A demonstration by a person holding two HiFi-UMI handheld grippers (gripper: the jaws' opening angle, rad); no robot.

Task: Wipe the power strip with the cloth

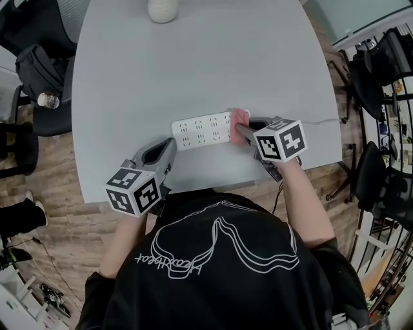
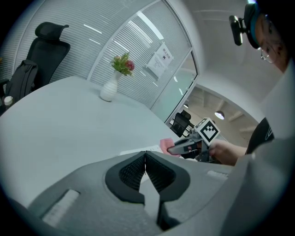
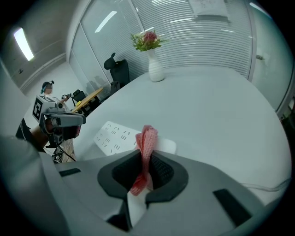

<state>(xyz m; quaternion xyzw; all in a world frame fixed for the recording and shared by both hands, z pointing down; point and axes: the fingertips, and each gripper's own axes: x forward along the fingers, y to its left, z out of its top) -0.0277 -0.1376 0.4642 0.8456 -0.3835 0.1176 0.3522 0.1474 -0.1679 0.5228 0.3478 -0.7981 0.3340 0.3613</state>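
Note:
A white power strip [image 1: 201, 129] lies near the front edge of the grey table [image 1: 193, 71]; it also shows as a flat white block [image 3: 115, 136] in the right gripper view. My right gripper [image 1: 241, 131] is shut on a pink cloth [image 1: 239, 118] at the strip's right end, and the cloth [image 3: 146, 147] stands up between its jaws. My left gripper [image 1: 169, 149] sits just in front of the strip's left end, shut and empty, with its pads [image 2: 145, 171] pressed together. The strip's cable runs off to the right [image 1: 322, 120].
A white vase [image 1: 162, 9] with flowers stands at the table's far edge. Black office chairs [image 1: 39, 64] are at the left, and more chairs and racks [image 1: 381, 84] crowd the right. A person with another gripper set [image 3: 48, 115] stands in the background.

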